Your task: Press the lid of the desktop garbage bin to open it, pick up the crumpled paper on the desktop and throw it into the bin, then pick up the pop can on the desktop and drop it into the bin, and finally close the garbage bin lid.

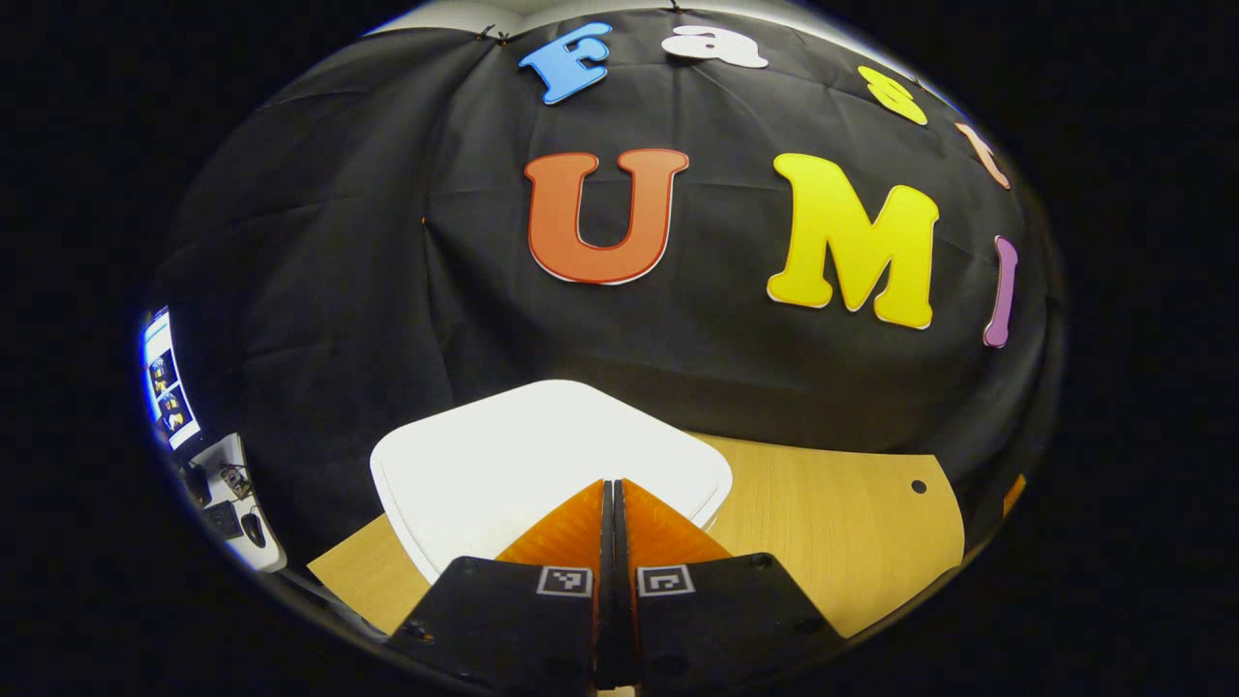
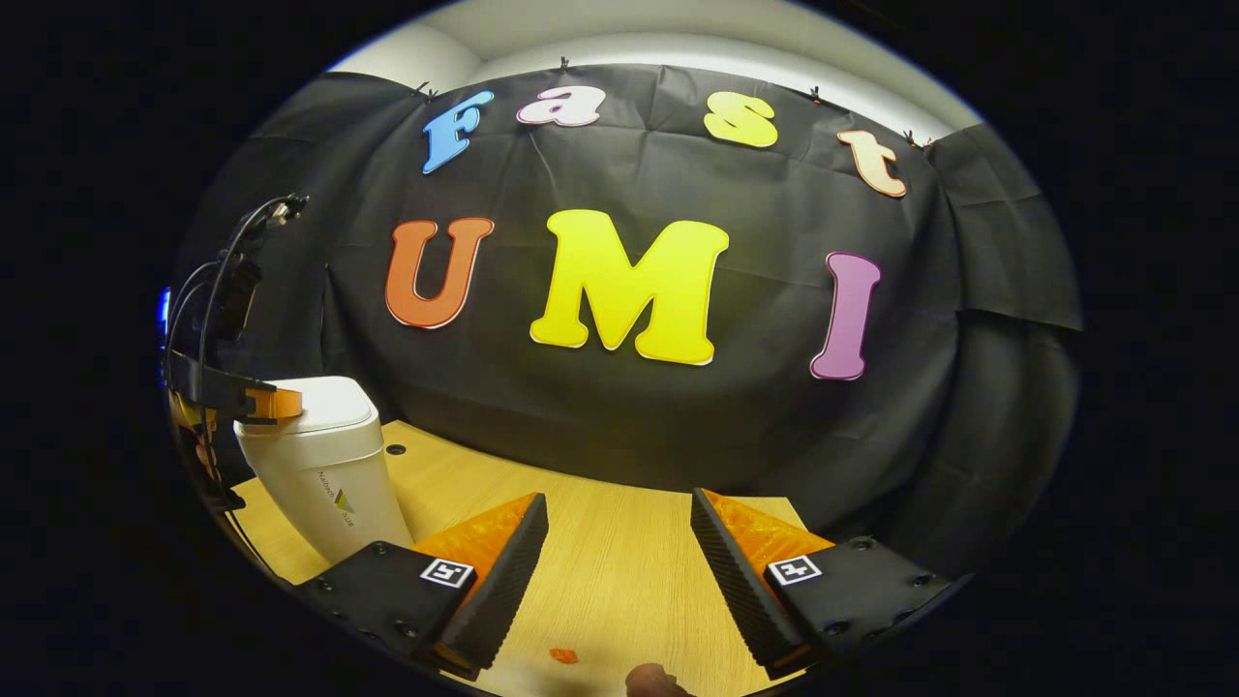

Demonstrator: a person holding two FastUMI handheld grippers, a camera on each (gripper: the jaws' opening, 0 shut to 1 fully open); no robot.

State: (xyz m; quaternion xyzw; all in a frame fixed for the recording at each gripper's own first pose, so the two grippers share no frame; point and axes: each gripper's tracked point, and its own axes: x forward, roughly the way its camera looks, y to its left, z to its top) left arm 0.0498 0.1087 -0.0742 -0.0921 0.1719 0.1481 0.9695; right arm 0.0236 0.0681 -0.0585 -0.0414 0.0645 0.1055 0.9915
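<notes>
The white desktop bin (image 2: pixel 319 474) stands on the wooden table (image 2: pixel 619 571) at the left of the right gripper view, its lid down. In the left gripper view the bin's white lid (image 1: pixel 523 455) lies right under my left gripper (image 1: pixel 613 484), whose fingers are pressed together with nothing between them. From the right gripper view, the left gripper (image 2: pixel 276 402) rests at the near left edge of the lid; whether it touches I cannot tell. My right gripper (image 2: pixel 619 518) hovers open over bare table to the right of the bin.
A small orange scrap (image 2: pixel 563 655) lies on the table between the right gripper's fingers. The tabletop has round cable holes (image 1: pixel 918 486) (image 2: pixel 395 449). A side desk with a lit screen (image 1: pixel 169 382) stands at far left. Black cloth backs the table.
</notes>
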